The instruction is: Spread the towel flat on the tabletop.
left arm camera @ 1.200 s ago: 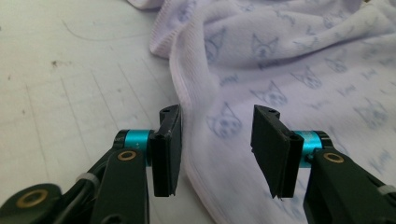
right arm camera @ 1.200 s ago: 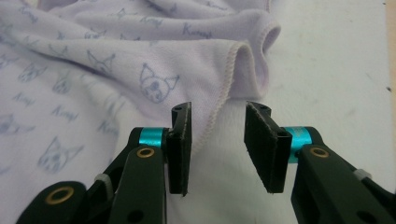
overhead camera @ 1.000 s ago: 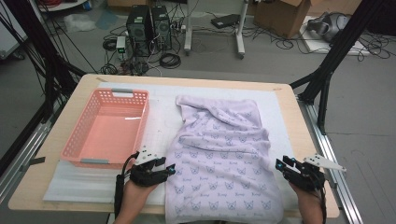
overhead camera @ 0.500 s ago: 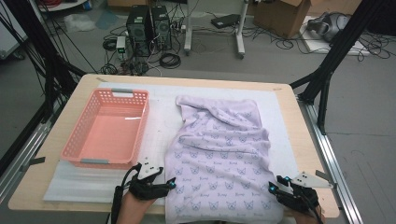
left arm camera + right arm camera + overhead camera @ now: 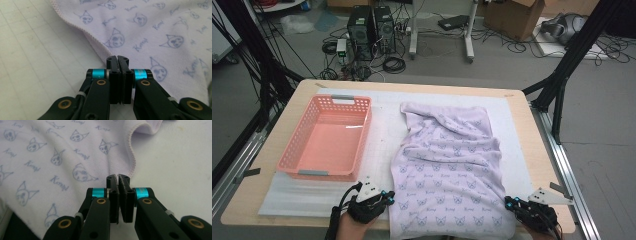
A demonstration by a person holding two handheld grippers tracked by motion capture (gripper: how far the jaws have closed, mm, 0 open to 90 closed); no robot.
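A lilac towel (image 5: 447, 170) printed with small cat faces lies lengthwise on the white mat, rumpled at its far end, and its near edge hangs over the table's front. My left gripper (image 5: 388, 196) is at the towel's near left corner. In the left gripper view the towel (image 5: 155, 30) meets the tips of that gripper (image 5: 117, 59), whose jaws are pressed together on the hem. My right gripper (image 5: 511, 203) sits at the near right corner. In the right gripper view its jaws (image 5: 118, 177) are closed on the towel's (image 5: 50, 150) stitched edge.
An empty pink plastic basket (image 5: 292, 150) stands on the left half of the white mat (image 5: 312, 197). The wooden table (image 5: 532, 135) has metal rails along both sides. Computer towers, cables and black frame legs stand on the floor beyond it.
Both grippers have drawn back toward the table's front edge. The towel's near edge came with them and now hangs over the front.
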